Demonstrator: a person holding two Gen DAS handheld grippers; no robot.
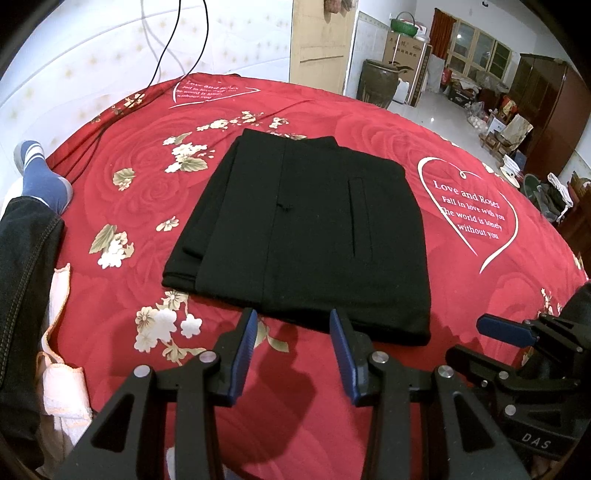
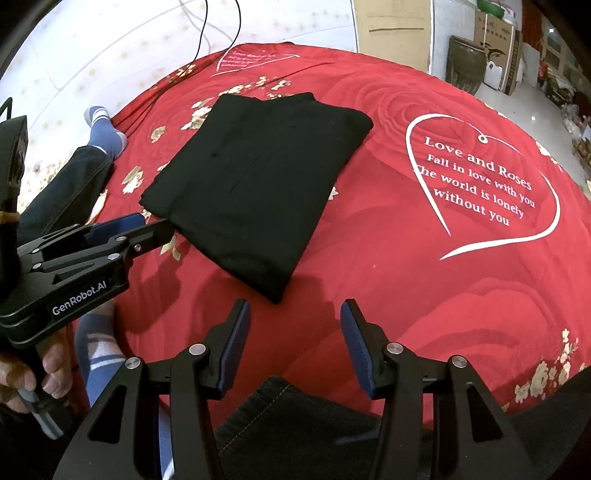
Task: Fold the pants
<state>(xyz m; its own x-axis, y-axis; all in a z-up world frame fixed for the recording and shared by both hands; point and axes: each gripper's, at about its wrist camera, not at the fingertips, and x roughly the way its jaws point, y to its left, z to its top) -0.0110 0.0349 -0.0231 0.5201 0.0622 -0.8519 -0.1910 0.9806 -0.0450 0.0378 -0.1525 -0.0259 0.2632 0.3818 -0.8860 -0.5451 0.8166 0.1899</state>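
Red quilted bedspread (image 1: 314, 369), printed with roses, pale blossom sprays and white hearts holding lettering, fills most of both views, with a white patterned wall behind and a cluttered tiled room off to the right. On the middle of that spread lie the black soft-knit pants (image 1: 306, 236), already folded into a compact, roughly rectangular stack with a slit pocket showing on the top layer. By the look of it the folding is finished or very nearly so.

The cloth should handle as light, limp and non-slippery; it will sag and unfold if lifted by a single layer, so any further hold is best taken at a near corner or along the near folded edge, pinching all layers together.

Beside the bed's left side sit a person's dark denim leg (image 2: 70, 188) and a blue-and-white striped sock (image 1: 40, 177). In the far room stand a large brown glazed jar (image 1: 378, 83), contents hidden, and a cardboard box (image 1: 406, 55) with a green basket (image 1: 404, 24) on top; what the basket holds is too small to tell.

The left gripper (image 1: 293, 317) hovers just at the near edge of the pants, its blue pads apart and nothing between them. The right gripper (image 2: 293, 306) hangs over bare bedspread near the stack's corner, its pads likewise apart and empty.
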